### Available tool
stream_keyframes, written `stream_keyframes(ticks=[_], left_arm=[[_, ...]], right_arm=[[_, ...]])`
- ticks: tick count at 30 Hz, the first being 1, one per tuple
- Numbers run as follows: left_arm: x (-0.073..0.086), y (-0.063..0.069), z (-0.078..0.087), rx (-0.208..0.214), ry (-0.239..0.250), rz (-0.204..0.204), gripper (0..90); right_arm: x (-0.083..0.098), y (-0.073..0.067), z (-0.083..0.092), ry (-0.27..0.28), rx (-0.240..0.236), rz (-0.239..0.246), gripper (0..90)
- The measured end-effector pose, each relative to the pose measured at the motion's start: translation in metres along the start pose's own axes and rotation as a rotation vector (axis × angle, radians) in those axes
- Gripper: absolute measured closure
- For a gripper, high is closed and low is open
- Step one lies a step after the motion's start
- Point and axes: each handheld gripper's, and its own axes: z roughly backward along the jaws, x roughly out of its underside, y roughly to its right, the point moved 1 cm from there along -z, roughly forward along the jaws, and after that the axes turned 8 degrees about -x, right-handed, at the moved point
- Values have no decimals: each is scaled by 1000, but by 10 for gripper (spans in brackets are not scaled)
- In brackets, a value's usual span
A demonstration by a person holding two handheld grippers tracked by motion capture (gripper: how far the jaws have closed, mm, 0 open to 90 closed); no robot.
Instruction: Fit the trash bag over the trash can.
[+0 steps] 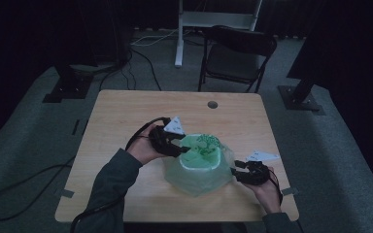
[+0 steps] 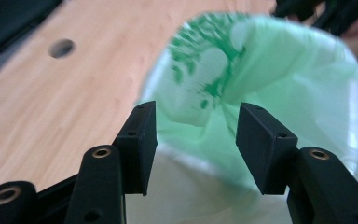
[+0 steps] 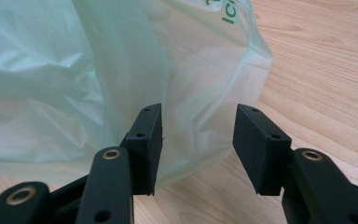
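Plastic, thin, translucent and pale green with dark green print, is seen as a bag (image 1: 200,165) draped over a white round container on the light wooden bench (image 1: 126,111), near its front edge between the two hands. The left tool (image 1: 184,148) is held at the bag's upper left rim, its jaws spread with a fold of green film (image 2: 205,126) seen between them and not pressed by either pad. The right tool (image 1: 234,171) is held at the bag's lower right side, jaws parted and released, with the film (image 3: 186,116) seen in the gap, unclamped.
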Motion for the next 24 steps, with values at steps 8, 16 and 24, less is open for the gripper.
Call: stream_keyframes(ticks=[8, 16, 24], left_arm=[[27, -13, 29, -176, 165, 168, 482], [63, -26, 45, -300, 205, 286, 472], [98, -29, 55, -360, 194, 359, 472]], right_arm=[[1, 0, 0, 1, 2, -6, 520], [1, -1, -1, -2, 0, -3, 520], [2, -1, -3, -8, -2, -5, 520]])
